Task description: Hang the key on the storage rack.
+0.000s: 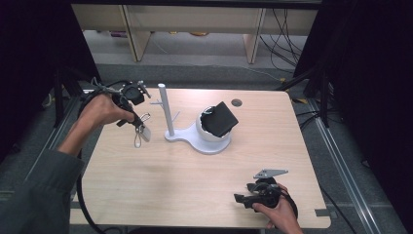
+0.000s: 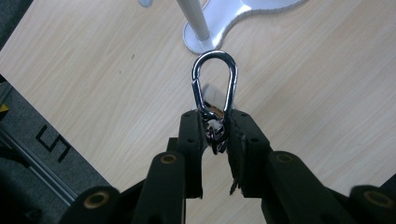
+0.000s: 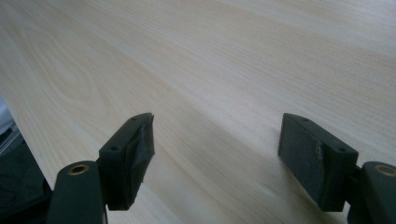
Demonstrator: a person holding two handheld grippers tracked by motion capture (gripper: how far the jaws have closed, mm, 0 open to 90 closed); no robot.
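Left hand-held gripper (image 2: 217, 135), raised beside the stand (image 1: 165, 114), clamps a carabiner (image 2: 215, 84); right hand-held gripper (image 3: 217, 154) rests wide open.

A lab or test workspace: black curtains (image 1: 375, 97) flank the wooden table (image 1: 195, 180), metal rails (image 1: 341, 161) run beside it, loose cables (image 1: 285, 34) lie behind it.

Carabiner (image 2: 214, 81): a polished steel, pear-shaped snap hook with its gate closed, at the upper centre of the left gripper view. Small linked rings at its narrow lower end are pinched between the black jaws. In the high view it hangs left of centre, with a pale tag beside it.
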